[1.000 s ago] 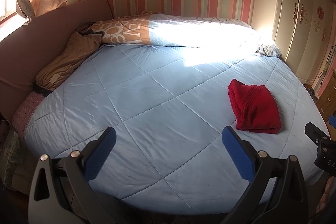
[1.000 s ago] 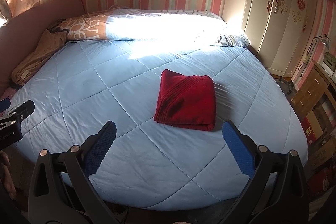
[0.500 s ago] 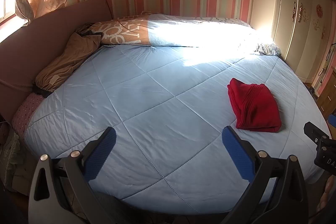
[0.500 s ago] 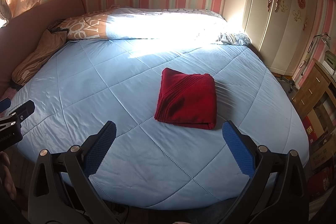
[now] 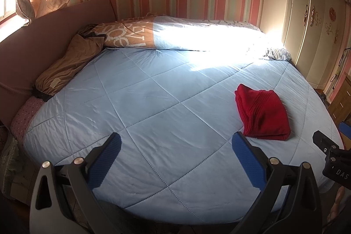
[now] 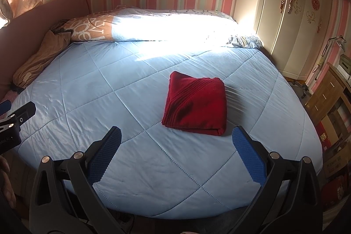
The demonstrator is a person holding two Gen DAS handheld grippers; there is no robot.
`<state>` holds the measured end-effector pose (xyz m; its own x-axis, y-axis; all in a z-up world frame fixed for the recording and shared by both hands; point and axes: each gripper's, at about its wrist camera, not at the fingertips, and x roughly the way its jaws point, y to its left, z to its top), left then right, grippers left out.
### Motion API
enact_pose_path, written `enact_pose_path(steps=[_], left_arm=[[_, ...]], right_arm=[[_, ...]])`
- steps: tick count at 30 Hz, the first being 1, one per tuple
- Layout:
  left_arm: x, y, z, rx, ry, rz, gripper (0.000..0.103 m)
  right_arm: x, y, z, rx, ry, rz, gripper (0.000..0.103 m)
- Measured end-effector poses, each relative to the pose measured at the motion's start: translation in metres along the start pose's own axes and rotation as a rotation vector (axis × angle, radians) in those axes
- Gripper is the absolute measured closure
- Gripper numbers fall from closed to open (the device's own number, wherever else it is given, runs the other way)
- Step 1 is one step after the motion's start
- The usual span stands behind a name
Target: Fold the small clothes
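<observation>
A red garment (image 6: pixel 195 105), folded into a thick rectangle, lies flat on the light blue quilted bed (image 6: pixel 122 115). In the left wrist view the red garment (image 5: pixel 262 115) sits toward the right side of the bed (image 5: pixel 153 106). My left gripper (image 5: pixel 174 142) is open and empty, held above the bed's near edge, left of the garment. My right gripper (image 6: pixel 175 135) is open and empty, held back from the garment's near edge. Each gripper's body shows at the side of the other's view.
A patterned duvet (image 6: pixel 153 25) is bunched along the far side of the bed. A brown cloth bundle (image 5: pixel 65 67) lies by the pink headboard (image 5: pixel 43 36) on the left. A cream wardrobe (image 6: pixel 296 14) and wooden drawers (image 6: pixel 329 102) stand on the right.
Both views have drifted slightly back and up from the bed. The red garment has not moved and both grippers have stayed open.
</observation>
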<state>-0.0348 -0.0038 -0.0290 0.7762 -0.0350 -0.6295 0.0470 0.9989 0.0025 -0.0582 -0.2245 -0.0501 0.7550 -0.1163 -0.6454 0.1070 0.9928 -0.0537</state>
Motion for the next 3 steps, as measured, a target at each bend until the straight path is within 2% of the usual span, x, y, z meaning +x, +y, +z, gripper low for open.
enact_pose_path(steps=[3], left_arm=[[0.0003,-0.001,0.0011,-0.003,0.002,0.004,0.002]], right_arm=[[0.0009,-0.0006,0.0004,0.003,0.002,0.001,0.003]])
